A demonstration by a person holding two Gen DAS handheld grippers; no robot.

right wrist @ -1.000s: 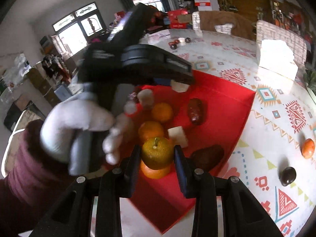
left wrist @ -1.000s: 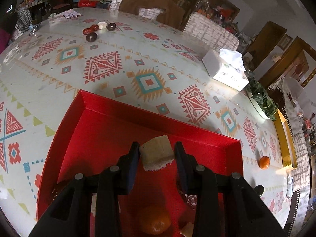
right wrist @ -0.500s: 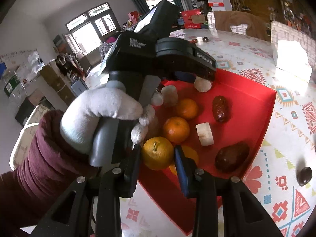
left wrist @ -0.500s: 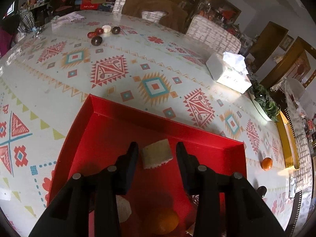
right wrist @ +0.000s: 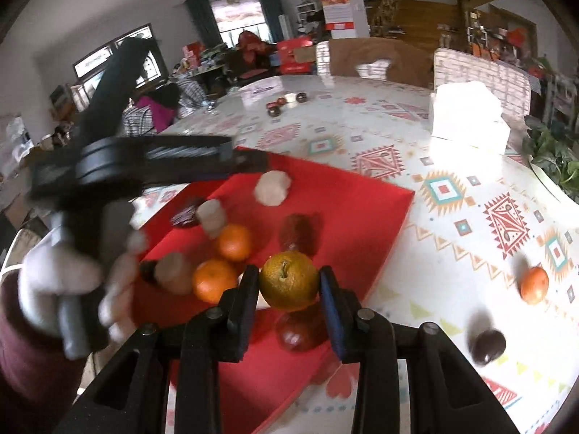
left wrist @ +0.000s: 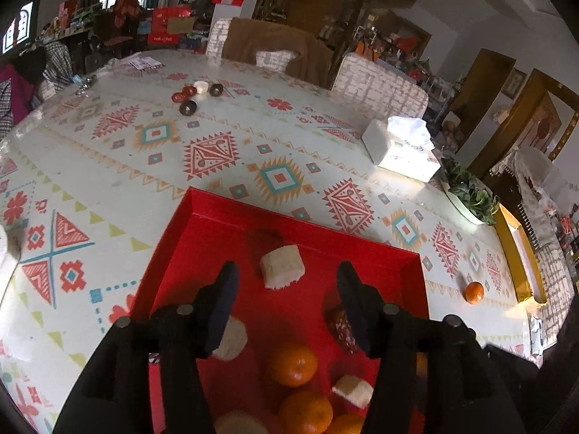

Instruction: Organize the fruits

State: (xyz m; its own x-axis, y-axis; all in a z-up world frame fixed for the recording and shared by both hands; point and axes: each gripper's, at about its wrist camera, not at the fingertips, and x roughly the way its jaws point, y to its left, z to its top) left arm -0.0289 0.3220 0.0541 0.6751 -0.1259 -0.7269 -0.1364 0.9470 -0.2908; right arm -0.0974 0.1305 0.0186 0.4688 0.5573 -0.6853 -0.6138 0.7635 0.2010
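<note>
right hand-held gripper (right wrist: 289,289) clamped on yellow-green orange (right wrist: 288,279) over red tray (right wrist: 372,209), left hand-held gripper (left wrist: 287,302) wide open, empty, pale cube (left wrist: 281,267) just ahead

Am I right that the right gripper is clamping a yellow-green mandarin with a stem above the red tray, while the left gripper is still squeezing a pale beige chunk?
Not quite. The left gripper is open, as the left wrist view shows: the pale beige chunk lies free on the red tray. The right gripper does clamp the yellow-green mandarin.

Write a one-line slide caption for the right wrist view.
Right gripper holds a stemmed orange above the red tray of fruit, beside the left gripper.
</note>
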